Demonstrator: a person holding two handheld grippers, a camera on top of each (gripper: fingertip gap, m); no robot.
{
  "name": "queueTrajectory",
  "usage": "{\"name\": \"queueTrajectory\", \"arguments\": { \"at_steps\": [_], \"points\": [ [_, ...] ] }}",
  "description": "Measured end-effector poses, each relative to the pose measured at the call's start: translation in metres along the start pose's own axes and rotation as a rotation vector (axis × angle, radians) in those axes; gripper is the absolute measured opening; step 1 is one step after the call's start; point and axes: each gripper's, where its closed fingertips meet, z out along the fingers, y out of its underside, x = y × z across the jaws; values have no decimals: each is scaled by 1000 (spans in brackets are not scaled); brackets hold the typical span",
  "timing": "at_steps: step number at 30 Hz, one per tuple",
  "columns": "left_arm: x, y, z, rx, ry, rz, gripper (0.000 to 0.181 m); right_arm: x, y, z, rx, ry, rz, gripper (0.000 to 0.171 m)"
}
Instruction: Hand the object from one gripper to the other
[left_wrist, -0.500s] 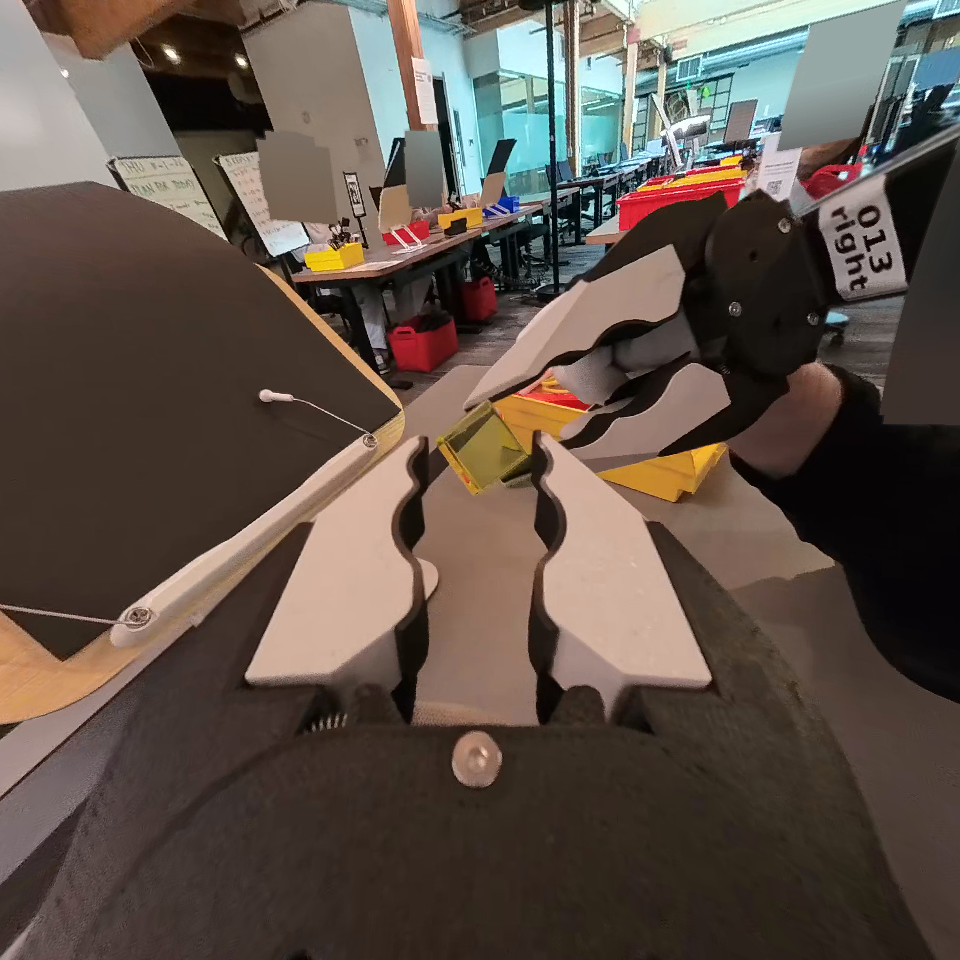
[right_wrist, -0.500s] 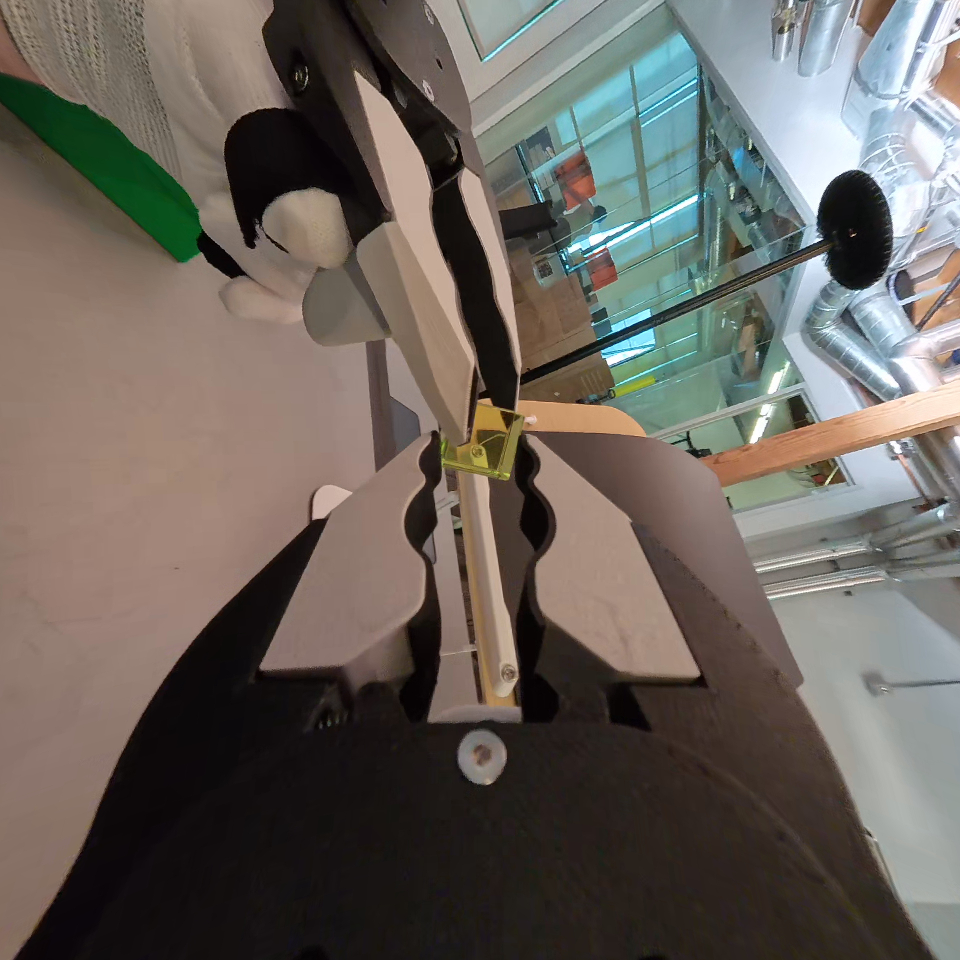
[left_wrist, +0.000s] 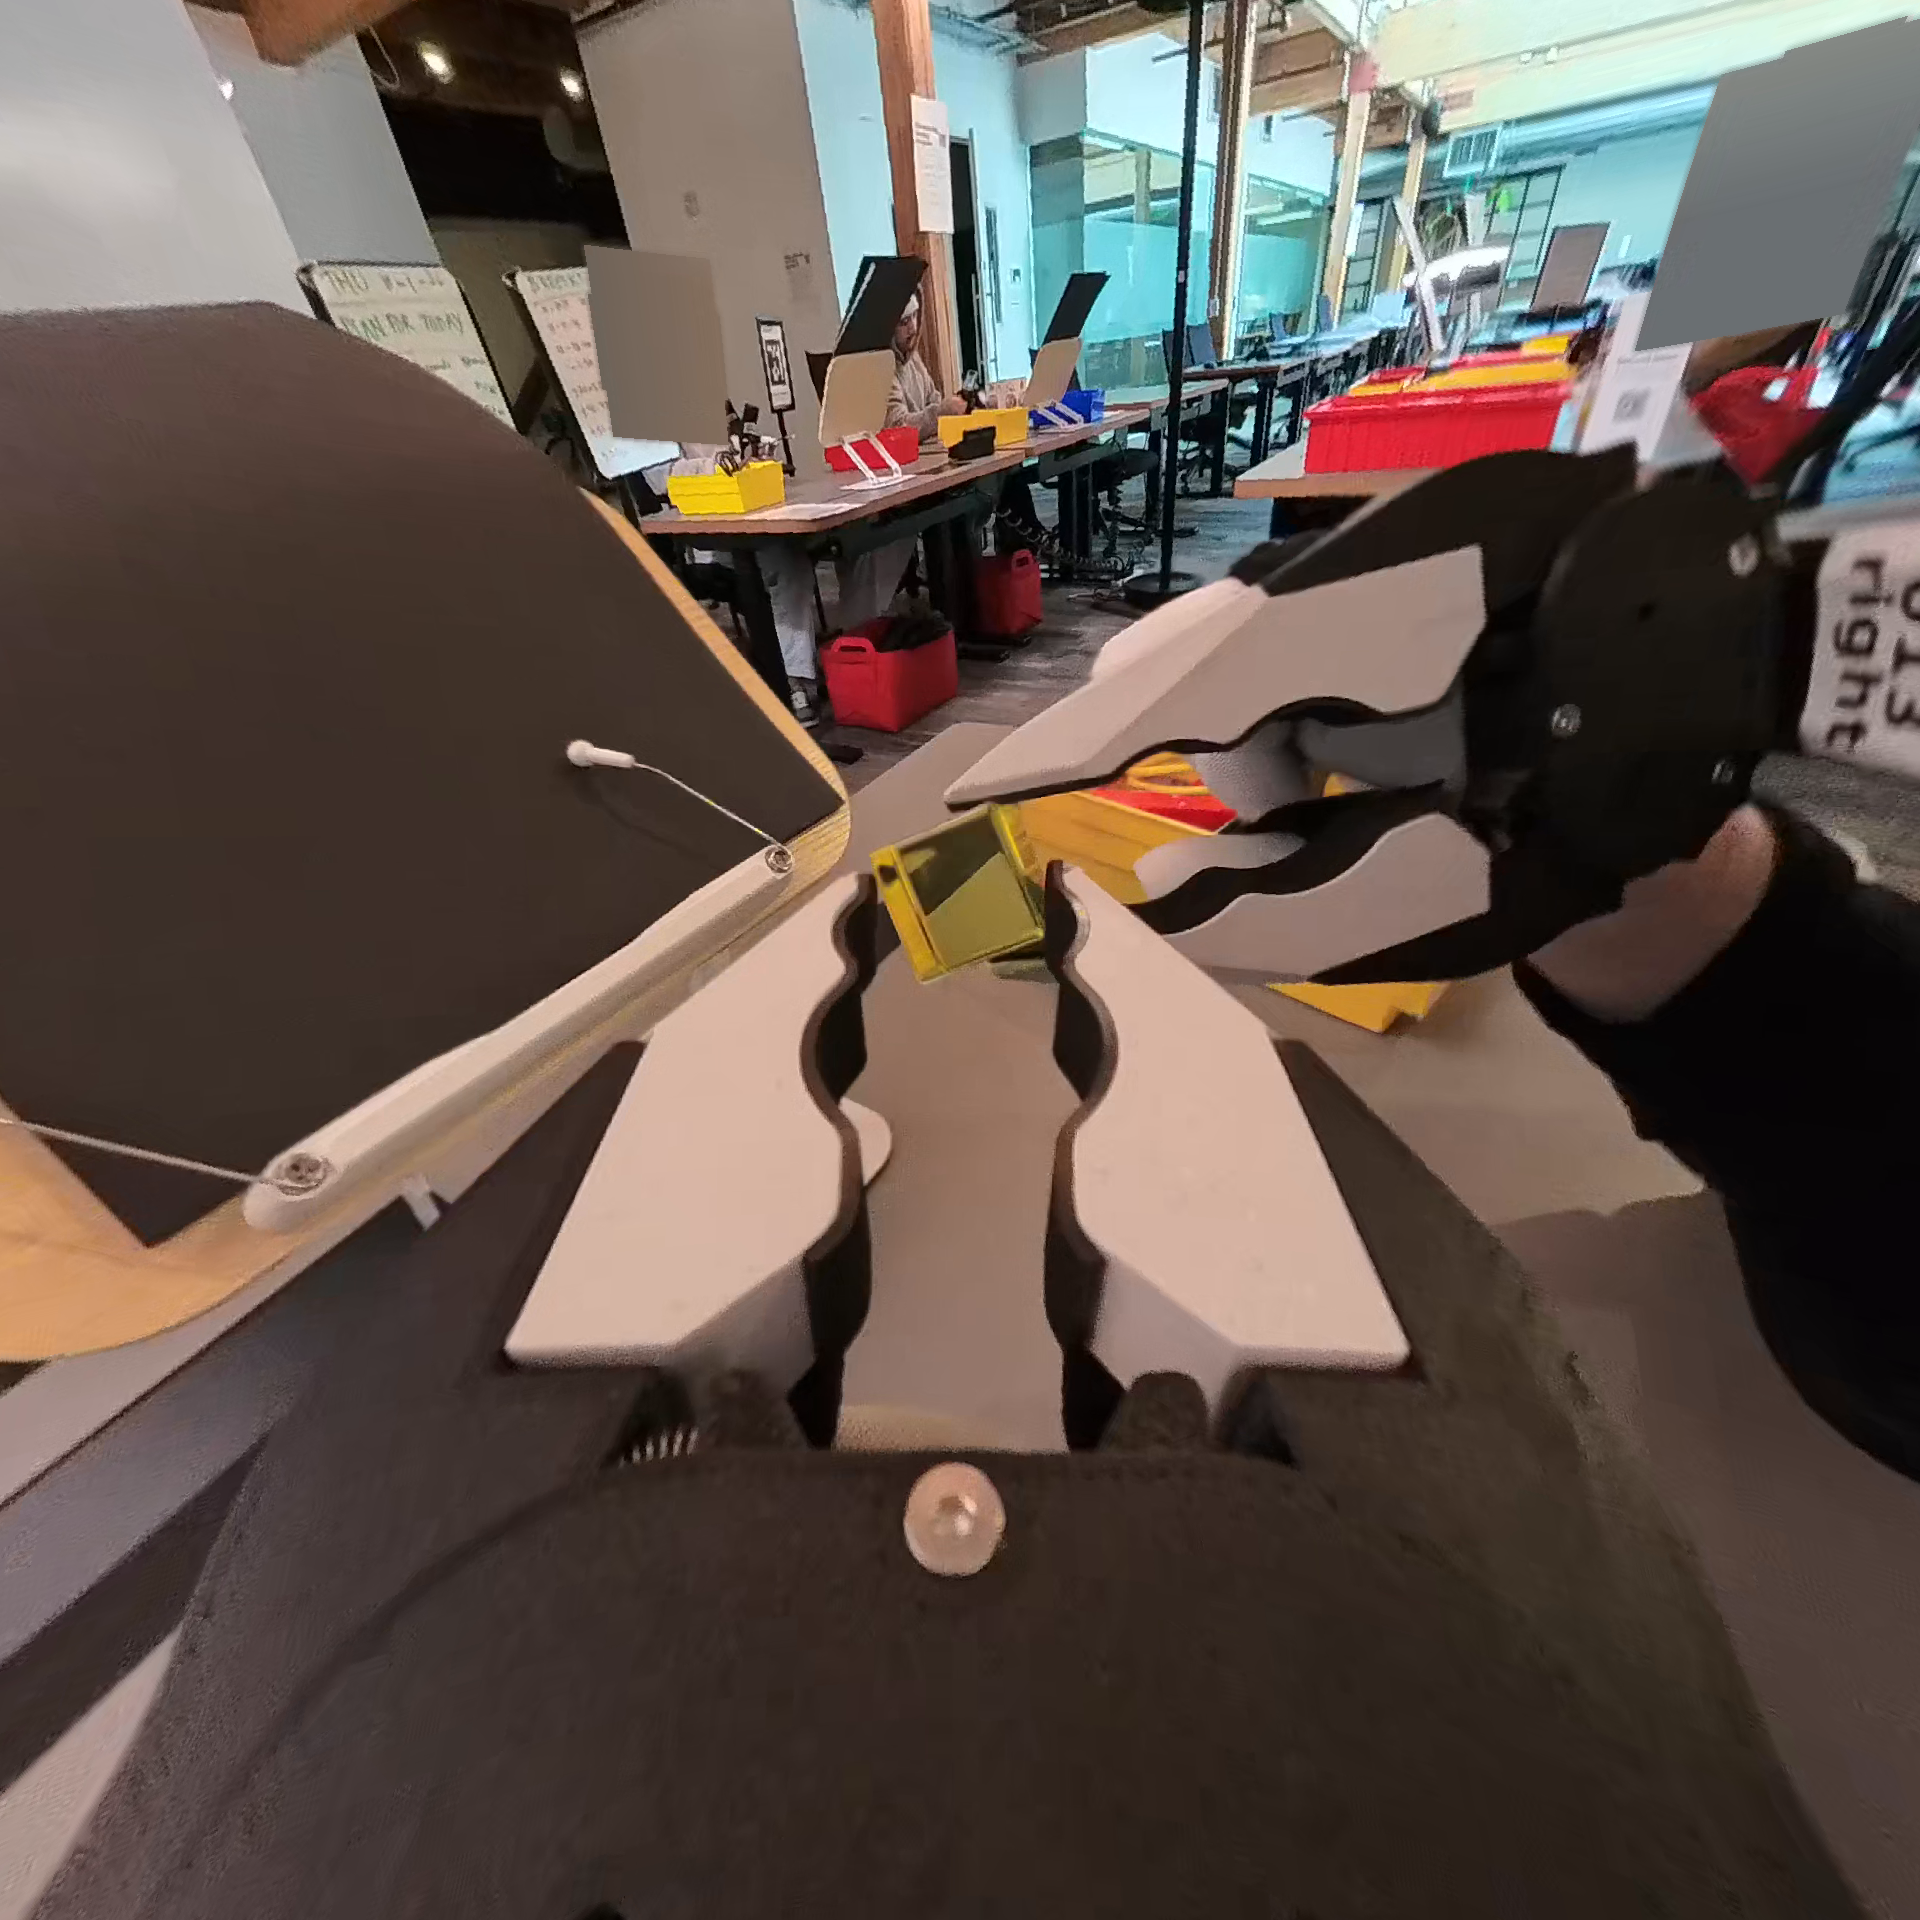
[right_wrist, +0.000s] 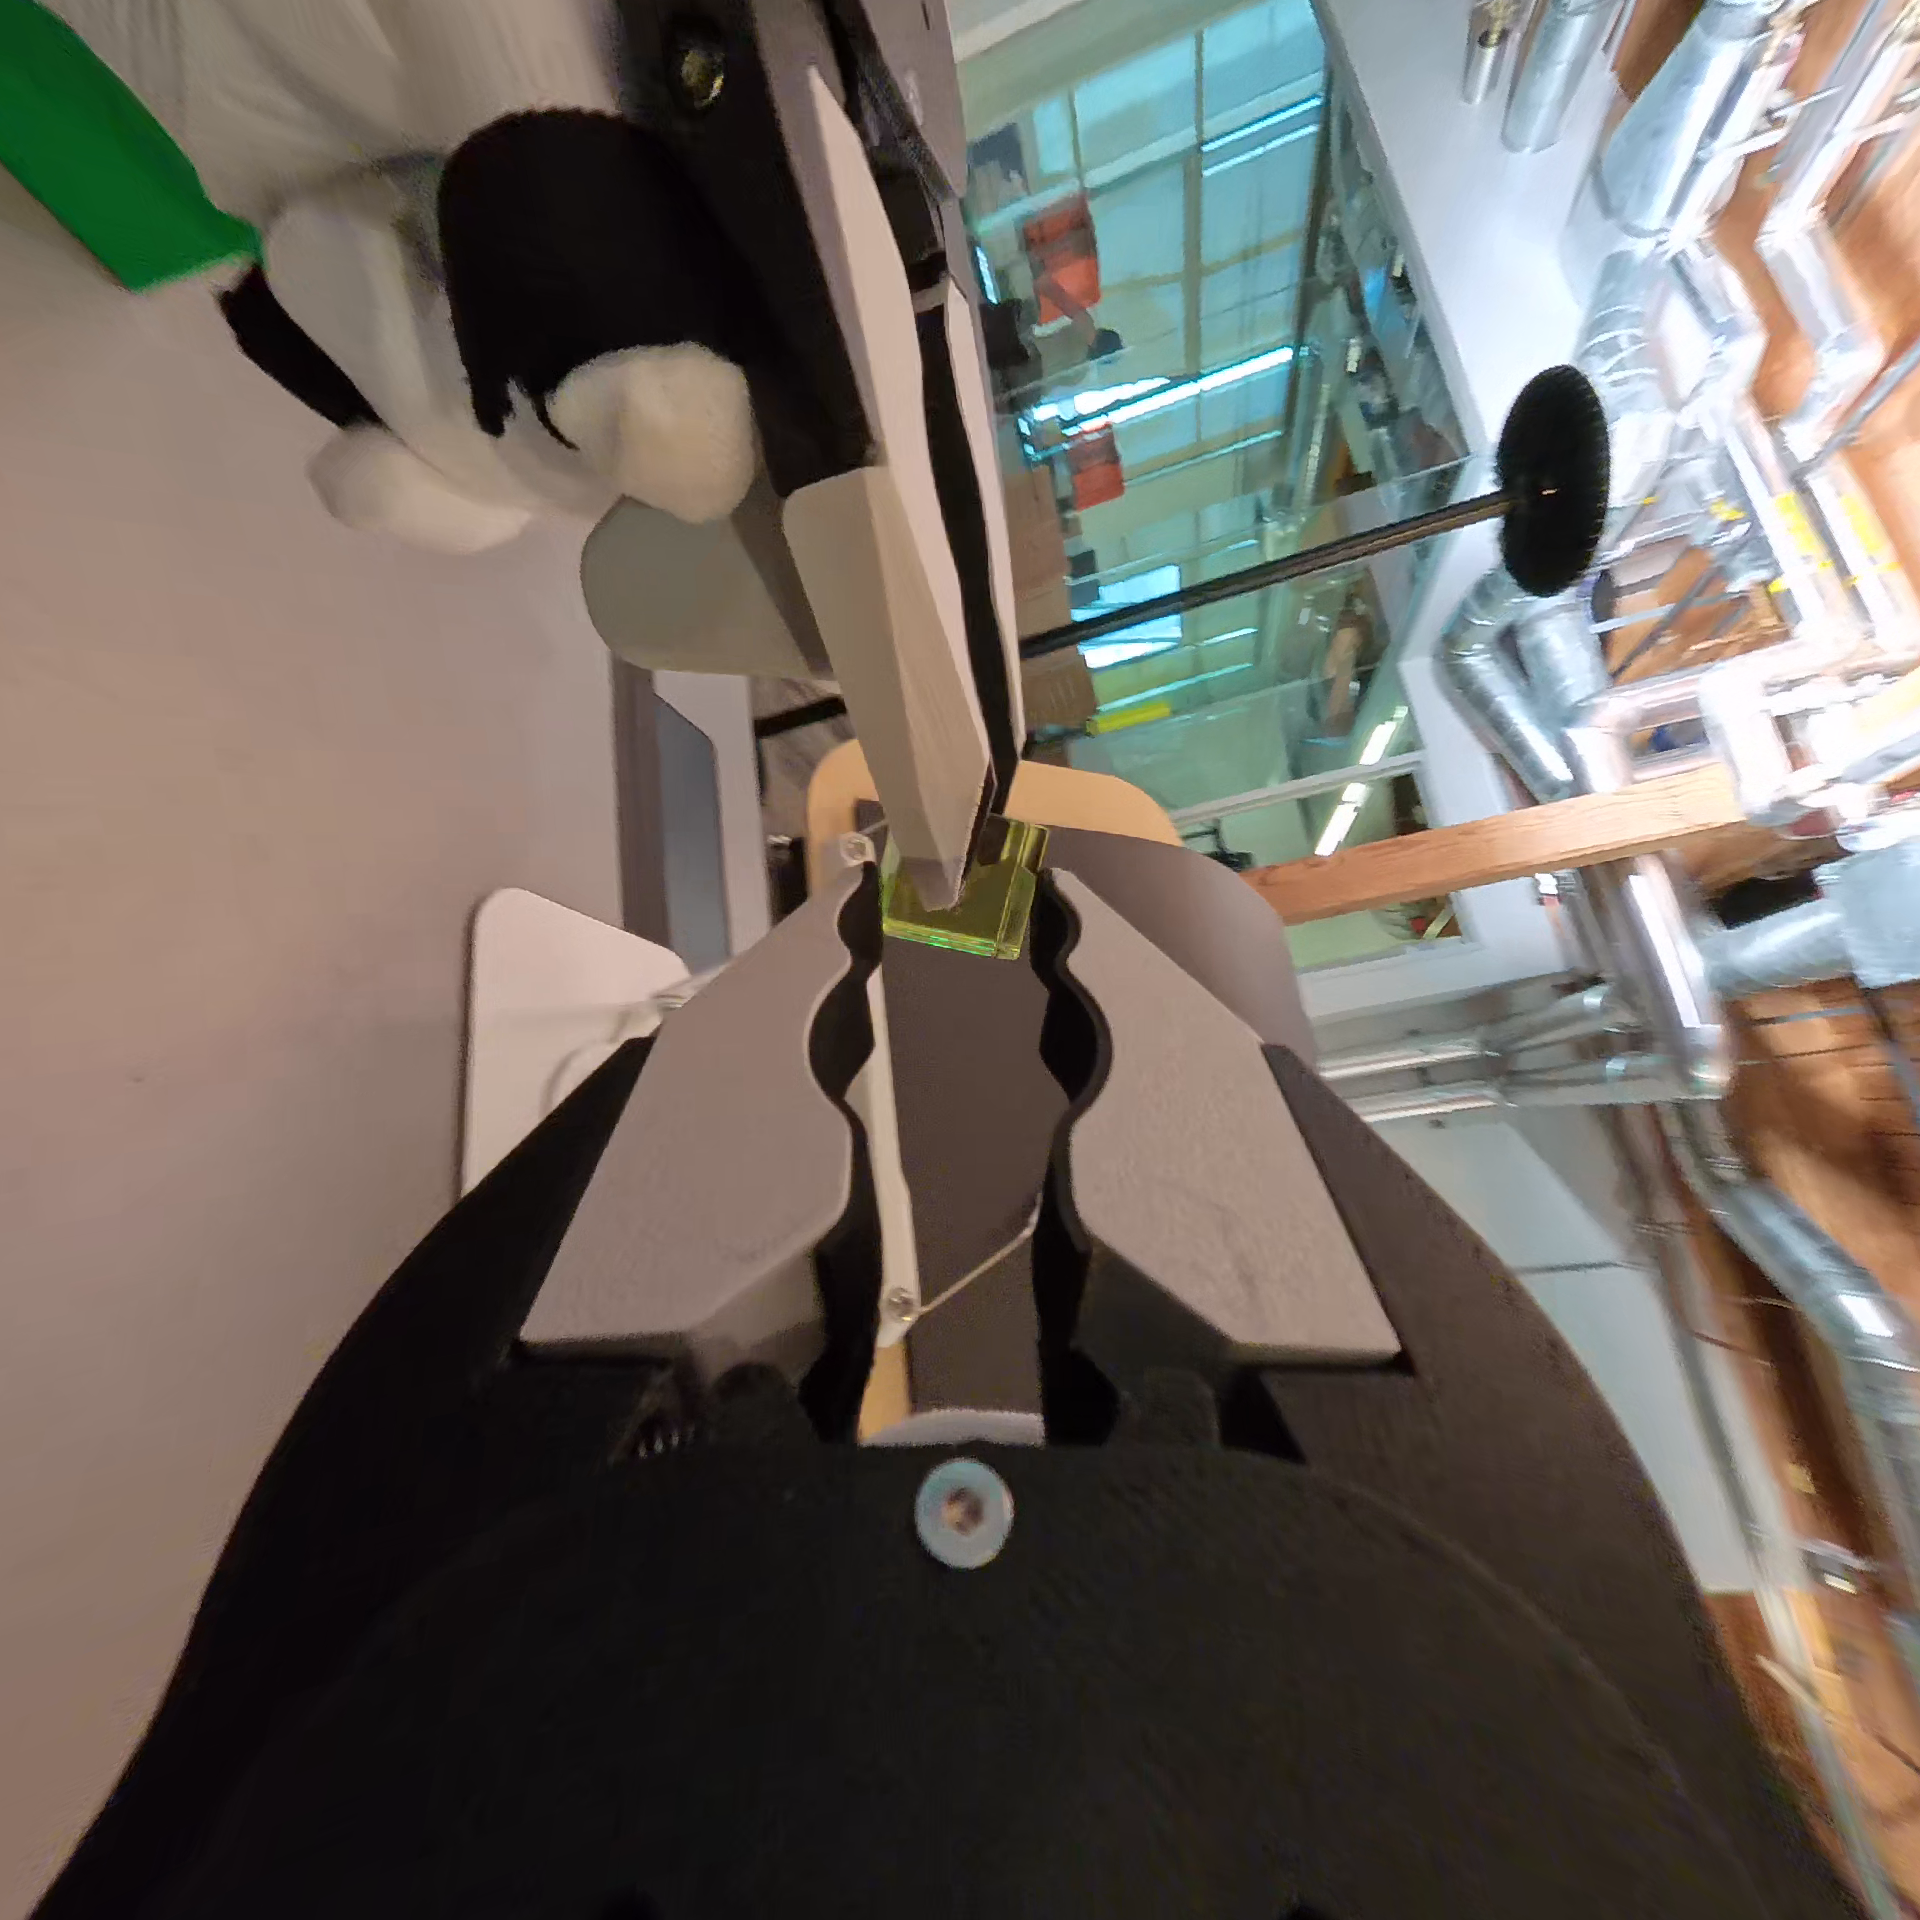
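While both grippers' jaws clamp it, the translucent yellow block (left_wrist: 961, 906) shows flat, glossy faces.

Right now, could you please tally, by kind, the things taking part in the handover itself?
Grippers: 2 (left gripper, right gripper)
Yellow see-through block: 1, between both sets of jaws
Total: 3
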Motion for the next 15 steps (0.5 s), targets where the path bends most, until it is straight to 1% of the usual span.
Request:
{"name": "queueTrajectory", "arguments": {
  "at_steps": [6, 13, 15],
  "points": [
    [-5, -1, 0, 22, 17, -145, 25, 4, 0, 5, -41, 90, -117, 26],
    [-7, -2, 0, 48, 8, -141, 25, 7, -1, 7, -41, 129, -147, 26],
    [-7, -2, 0, 52, 8, -118, 25, 6, -4, 6, -14, 120, -127, 26]
  ]
}}
